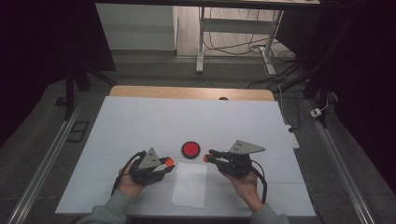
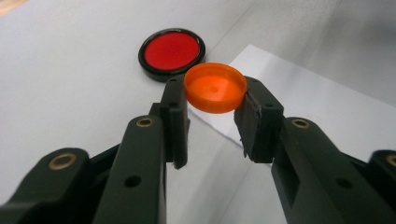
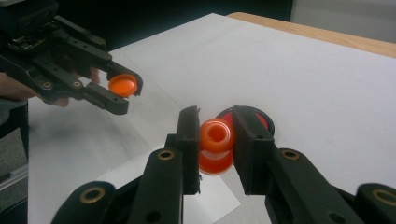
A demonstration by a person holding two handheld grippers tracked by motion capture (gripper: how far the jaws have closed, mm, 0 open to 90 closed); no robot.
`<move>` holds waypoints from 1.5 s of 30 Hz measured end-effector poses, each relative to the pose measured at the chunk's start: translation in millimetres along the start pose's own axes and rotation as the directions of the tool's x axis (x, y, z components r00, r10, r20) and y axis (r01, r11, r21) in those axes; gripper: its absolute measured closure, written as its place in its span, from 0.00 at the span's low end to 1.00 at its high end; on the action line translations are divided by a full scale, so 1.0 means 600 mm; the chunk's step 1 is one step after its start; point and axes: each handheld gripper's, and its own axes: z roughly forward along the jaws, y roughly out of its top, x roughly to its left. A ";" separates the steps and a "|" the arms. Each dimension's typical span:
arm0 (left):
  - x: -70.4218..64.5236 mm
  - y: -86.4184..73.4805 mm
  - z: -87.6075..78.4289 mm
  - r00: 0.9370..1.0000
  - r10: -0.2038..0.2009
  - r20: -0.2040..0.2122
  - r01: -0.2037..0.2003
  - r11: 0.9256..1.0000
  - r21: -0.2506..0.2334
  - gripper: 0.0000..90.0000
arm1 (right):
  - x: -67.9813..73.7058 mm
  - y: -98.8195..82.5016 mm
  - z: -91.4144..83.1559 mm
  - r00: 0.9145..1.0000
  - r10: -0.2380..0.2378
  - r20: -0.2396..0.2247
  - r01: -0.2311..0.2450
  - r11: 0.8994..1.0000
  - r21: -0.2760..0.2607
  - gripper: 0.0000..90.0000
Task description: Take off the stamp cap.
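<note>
Left gripper view: orange cap (image 2: 215, 87) clamped flat between the left gripper (image 2: 212, 100) jaws, off the table. Right gripper (image 3: 215, 135) grips the orange bottle (image 3: 216, 144) by its neck, mouth exposed, presumably for capping. Red-filled dish (image 1: 190, 149) sits between them.

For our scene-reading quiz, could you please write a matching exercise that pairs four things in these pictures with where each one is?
Things:
1. orange cap
2. orange bottle
3. red dish
4. white sheet

Places:
A. flat on the table, between the two hands
B. clamped in the right gripper
C. on the table beyond the sheet
D. clamped in the left gripper

Pairs: 1-D, 2-B, 3-C, 4-A
</note>
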 end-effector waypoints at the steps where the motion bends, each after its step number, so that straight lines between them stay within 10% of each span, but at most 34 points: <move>1: 0.000 -0.003 -0.003 1.000 -0.003 -0.001 0.003 1.000 0.000 0.73 | 0.000 0.000 0.000 1.000 0.000 0.001 0.000 1.000 0.000 0.80; 45: 0.034 -0.089 -0.091 0.985 -0.148 -0.086 0.146 0.989 -0.033 0.73 | -0.005 0.002 -0.007 1.000 -0.010 0.009 0.010 1.000 -0.002 0.80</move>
